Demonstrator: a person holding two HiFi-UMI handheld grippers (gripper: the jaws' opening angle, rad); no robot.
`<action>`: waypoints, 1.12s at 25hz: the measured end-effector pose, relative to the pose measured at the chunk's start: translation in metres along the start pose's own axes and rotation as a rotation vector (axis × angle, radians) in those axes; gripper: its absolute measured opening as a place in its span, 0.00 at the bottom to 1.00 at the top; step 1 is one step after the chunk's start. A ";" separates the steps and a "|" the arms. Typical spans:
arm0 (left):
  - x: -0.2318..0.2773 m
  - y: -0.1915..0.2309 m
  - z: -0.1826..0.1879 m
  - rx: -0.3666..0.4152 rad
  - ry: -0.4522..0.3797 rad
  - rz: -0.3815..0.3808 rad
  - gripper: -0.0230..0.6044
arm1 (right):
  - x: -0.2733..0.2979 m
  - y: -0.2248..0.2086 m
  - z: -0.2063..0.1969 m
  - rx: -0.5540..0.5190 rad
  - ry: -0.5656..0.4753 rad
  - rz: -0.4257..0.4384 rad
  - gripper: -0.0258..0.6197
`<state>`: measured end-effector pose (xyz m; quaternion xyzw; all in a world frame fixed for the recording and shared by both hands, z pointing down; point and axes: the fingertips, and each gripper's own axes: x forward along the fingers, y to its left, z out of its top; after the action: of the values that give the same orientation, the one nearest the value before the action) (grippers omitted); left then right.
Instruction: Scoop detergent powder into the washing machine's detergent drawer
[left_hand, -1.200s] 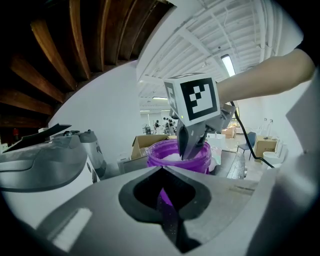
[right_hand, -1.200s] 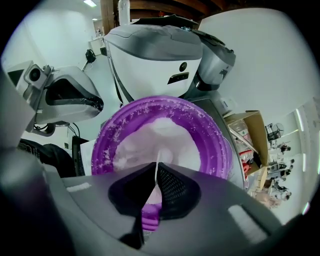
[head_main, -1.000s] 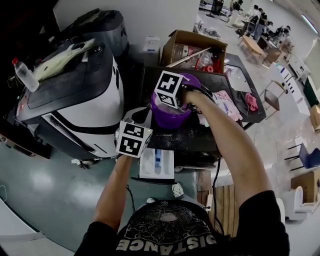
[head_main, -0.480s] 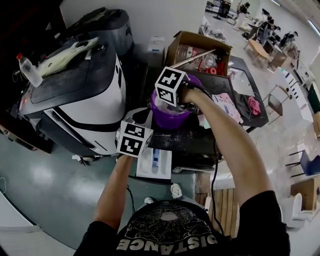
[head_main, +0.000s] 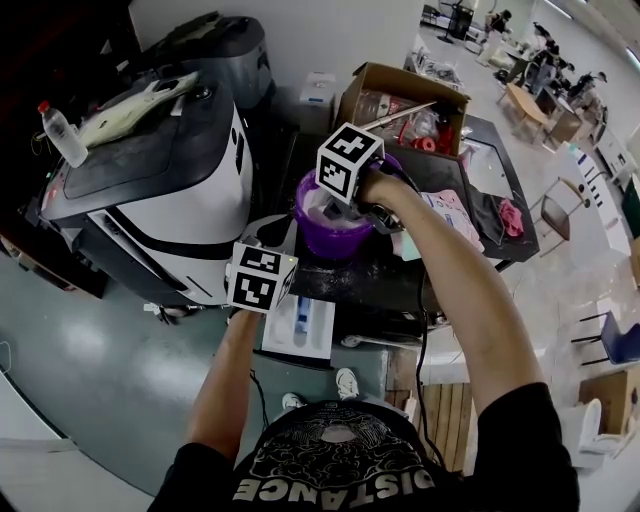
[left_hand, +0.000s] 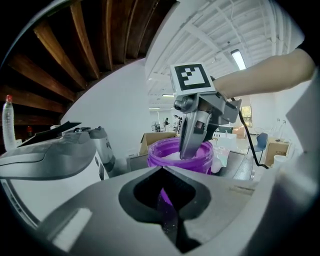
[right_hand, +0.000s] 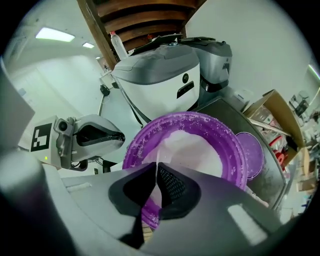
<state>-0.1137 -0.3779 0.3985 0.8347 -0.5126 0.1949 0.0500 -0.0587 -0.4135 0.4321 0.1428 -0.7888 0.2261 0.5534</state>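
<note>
Your right claw (right_hand: 156, 166) is pinched shut on a thin pale handle (right_hand: 160, 159). Whatever that handle carries is lost against the white detergent powder (right_hand: 192, 150). The powder fills much of the purple bucket (right_hand: 190, 116), with grains clinging to the rim. The bucket stands on the dark table (head_main: 385, 280), a purple lid (right_hand: 248, 150) just beside it. Your left claw (left_hand: 162, 169) is closed to a slit and empty, just beside the pulled-out detergent drawer (head_main: 300, 328), whose contents cannot be made out.
</note>
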 end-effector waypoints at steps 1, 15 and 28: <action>0.000 0.000 0.001 -0.002 -0.001 0.006 0.04 | -0.001 0.001 0.000 0.004 -0.008 0.012 0.09; -0.005 0.006 0.008 -0.014 -0.020 0.061 0.04 | -0.017 0.002 0.004 0.154 -0.146 0.129 0.09; -0.001 -0.004 0.018 0.008 -0.034 0.034 0.04 | -0.038 -0.008 -0.008 0.404 -0.378 0.224 0.10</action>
<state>-0.1054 -0.3800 0.3823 0.8294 -0.5266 0.1834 0.0346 -0.0352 -0.4167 0.4006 0.2017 -0.8277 0.4074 0.3290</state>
